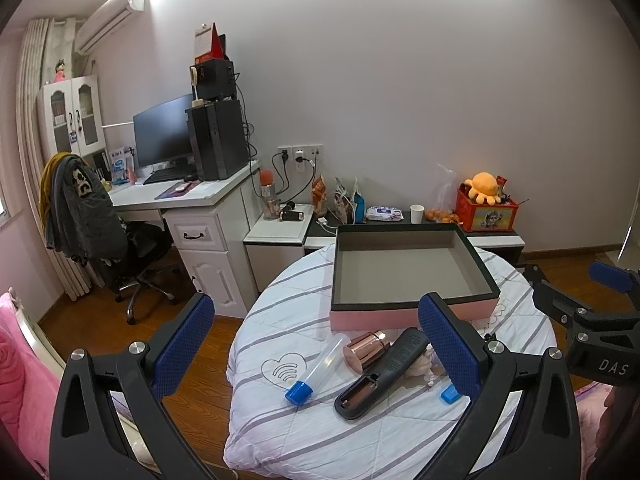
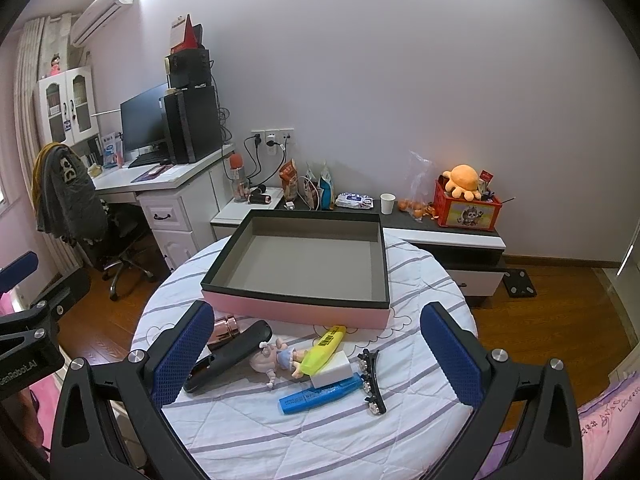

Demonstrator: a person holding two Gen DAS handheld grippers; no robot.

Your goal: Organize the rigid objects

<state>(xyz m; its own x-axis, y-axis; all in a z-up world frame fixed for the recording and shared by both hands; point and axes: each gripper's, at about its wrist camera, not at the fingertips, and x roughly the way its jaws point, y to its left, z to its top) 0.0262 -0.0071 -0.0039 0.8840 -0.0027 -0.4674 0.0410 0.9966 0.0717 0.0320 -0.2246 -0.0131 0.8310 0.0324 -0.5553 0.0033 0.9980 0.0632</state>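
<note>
task looks barely started, if at all. the pink box (image 2: 296,312) sits at the far side of the round quilted table (image 2: 320,440) and its grey inside is bare as far as both views show, so nothing is sorted yet.

everything to move lies loose on the quilt just in front of the box:
- clear tube with blue cap (image 1: 316,370), leftmost
- rose-gold cylinder (image 1: 365,350), on its side, just beside the box wall
- black remote (image 1: 384,374), battery bay open, cells visible
- small doll (image 2: 276,360), touching the remote end
- yellow highlighter (image 2: 324,346), resting over a white eraser block (image 2: 331,369)
- blue marker (image 2: 320,394), under the eraser's near edge
- black hair clip (image 2: 370,382), rightmost

your left gripper (image 1: 316,356) hangs over the tube/remote group, jaws wide apart, holding nothing. your right gripper (image 2: 316,356) hangs over the doll/highlighter pile, jaws also wide apart, empty.

judgement: all seven items are left to go. the stacked highlighter/eraser/marker will likely shift when you pull one out, so take the top piece first. the cylinder and the tube may roll.
</note>
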